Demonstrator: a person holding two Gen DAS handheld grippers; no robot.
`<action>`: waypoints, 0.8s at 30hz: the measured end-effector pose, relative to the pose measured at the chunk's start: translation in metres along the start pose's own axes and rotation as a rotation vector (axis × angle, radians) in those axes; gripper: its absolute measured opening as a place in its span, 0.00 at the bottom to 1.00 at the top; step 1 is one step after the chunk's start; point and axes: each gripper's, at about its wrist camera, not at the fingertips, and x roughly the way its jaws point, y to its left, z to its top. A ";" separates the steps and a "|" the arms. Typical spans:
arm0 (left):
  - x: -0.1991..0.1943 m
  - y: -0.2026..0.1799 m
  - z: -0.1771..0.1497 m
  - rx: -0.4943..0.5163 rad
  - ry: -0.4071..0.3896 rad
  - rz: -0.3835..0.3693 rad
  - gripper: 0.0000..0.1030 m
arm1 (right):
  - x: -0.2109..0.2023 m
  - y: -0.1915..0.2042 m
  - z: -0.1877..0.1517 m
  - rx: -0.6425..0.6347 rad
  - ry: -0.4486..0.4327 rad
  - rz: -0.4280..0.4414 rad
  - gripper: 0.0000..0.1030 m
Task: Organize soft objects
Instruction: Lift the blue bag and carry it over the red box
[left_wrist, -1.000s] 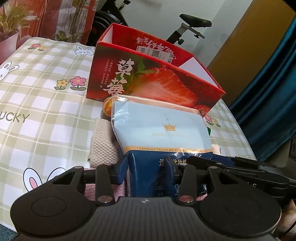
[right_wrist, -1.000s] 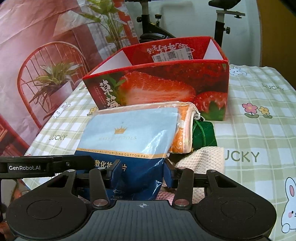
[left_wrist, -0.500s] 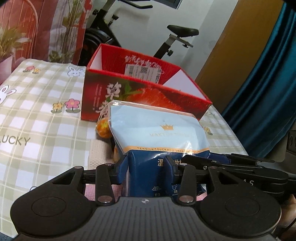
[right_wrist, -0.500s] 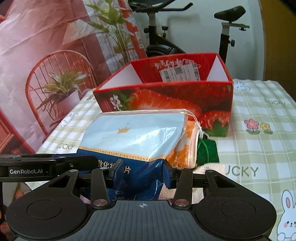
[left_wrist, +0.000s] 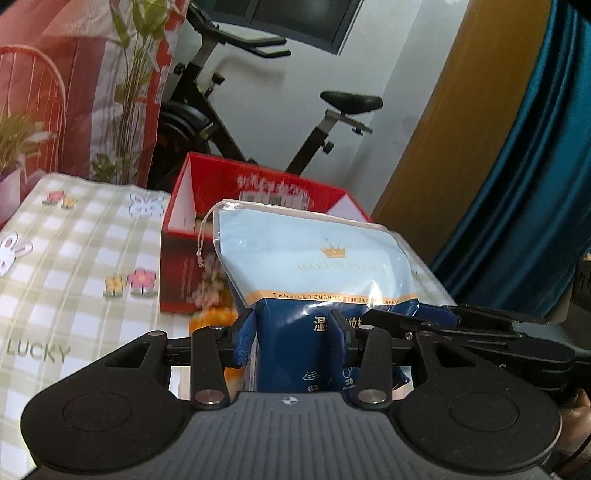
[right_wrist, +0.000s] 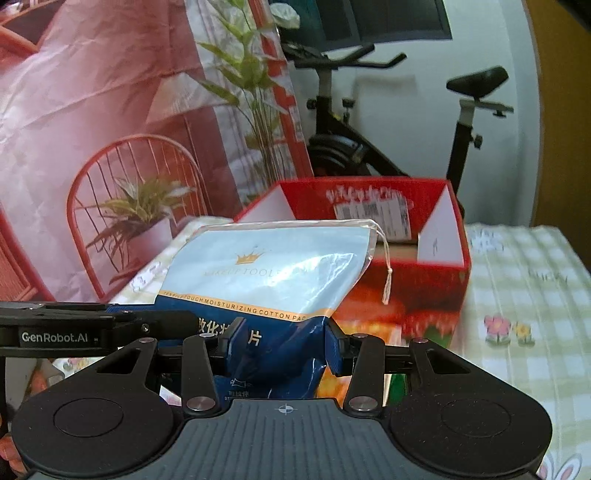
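Note:
A blue and pale-blue cotton pad bag (left_wrist: 314, 269) with a gold crown is held up above the table by both grippers at its dark lower end. My left gripper (left_wrist: 293, 328) is shut on it; the right gripper shows to its right (left_wrist: 461, 321). In the right wrist view the bag (right_wrist: 273, 273) is pinched by my right gripper (right_wrist: 280, 339), with the left gripper at the left (right_wrist: 92, 328). The open red strawberry box (left_wrist: 207, 206) (right_wrist: 424, 280) stands behind the bag. An orange soft item (left_wrist: 210, 321) lies below, mostly hidden.
The table has a green checked cloth (left_wrist: 74, 266) (right_wrist: 524, 288) with rabbits and flowers. An exercise bike (left_wrist: 229, 122) stands behind the table. A pink printed backdrop (right_wrist: 92, 129) is at the left, a blue curtain (left_wrist: 535, 166) at the right.
Both grippers have lifted the cotton pad bag higher off the pile and toward the red box. The towels and orange item have dropped almost out of view.

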 end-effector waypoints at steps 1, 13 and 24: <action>0.001 0.000 0.008 -0.003 -0.006 -0.002 0.43 | 0.001 -0.001 0.008 0.000 -0.005 0.004 0.40; 0.048 -0.001 0.097 0.037 -0.096 0.008 0.43 | 0.053 -0.036 0.109 -0.011 -0.061 0.018 0.40; 0.132 0.034 0.116 -0.013 0.038 0.040 0.43 | 0.148 -0.068 0.128 -0.043 0.035 -0.017 0.40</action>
